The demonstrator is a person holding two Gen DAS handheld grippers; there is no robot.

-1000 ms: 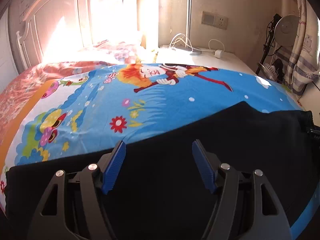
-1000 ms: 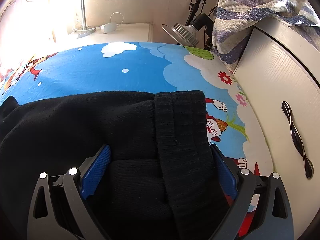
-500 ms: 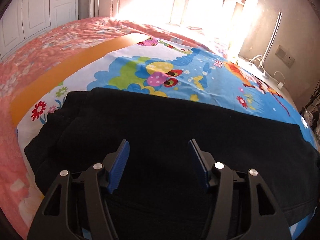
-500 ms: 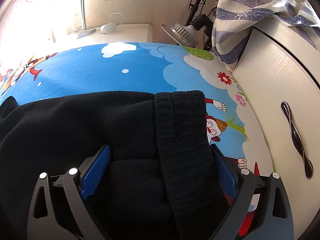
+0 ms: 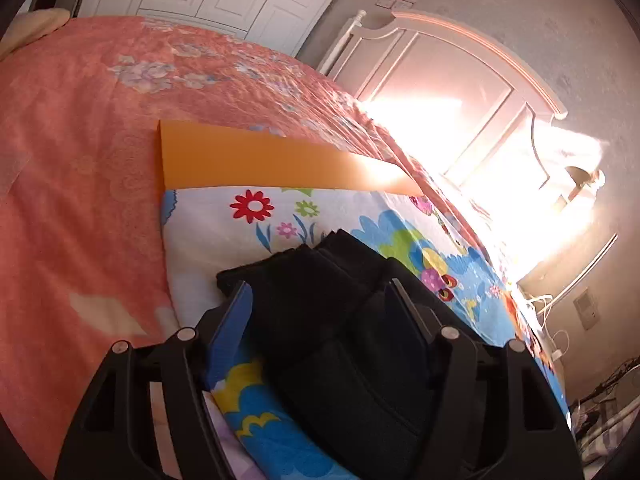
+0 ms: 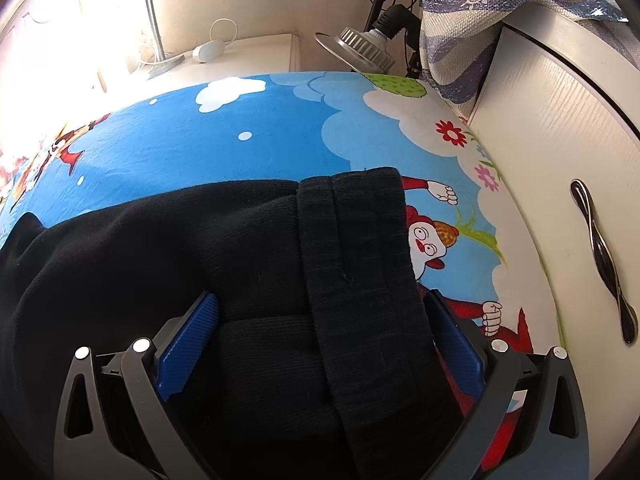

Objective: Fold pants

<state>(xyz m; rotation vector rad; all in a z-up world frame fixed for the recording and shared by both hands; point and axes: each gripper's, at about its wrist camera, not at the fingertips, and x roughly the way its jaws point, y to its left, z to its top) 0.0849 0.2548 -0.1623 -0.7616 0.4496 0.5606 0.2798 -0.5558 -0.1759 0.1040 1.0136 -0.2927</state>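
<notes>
Black pants (image 6: 248,264) lie along the bed, on a cartoon-print sheet (image 6: 248,136), long axis left to right. Right gripper (image 6: 320,344) straddles the ribbed waistband (image 6: 356,248), fingers (image 6: 188,340) spreading wider, cloth between them, pads not pressing. Left gripper (image 5: 320,320) sits over the leg-cuff end (image 5: 304,276), fingers (image 5: 228,332) opening, cuffs between them, ungripped. Fabric: soft, thick knit, matte, limp. Far: orange sheet band (image 5: 260,160), coral floral quilt (image 5: 80,140), white headboard (image 5: 460,92).
</notes>
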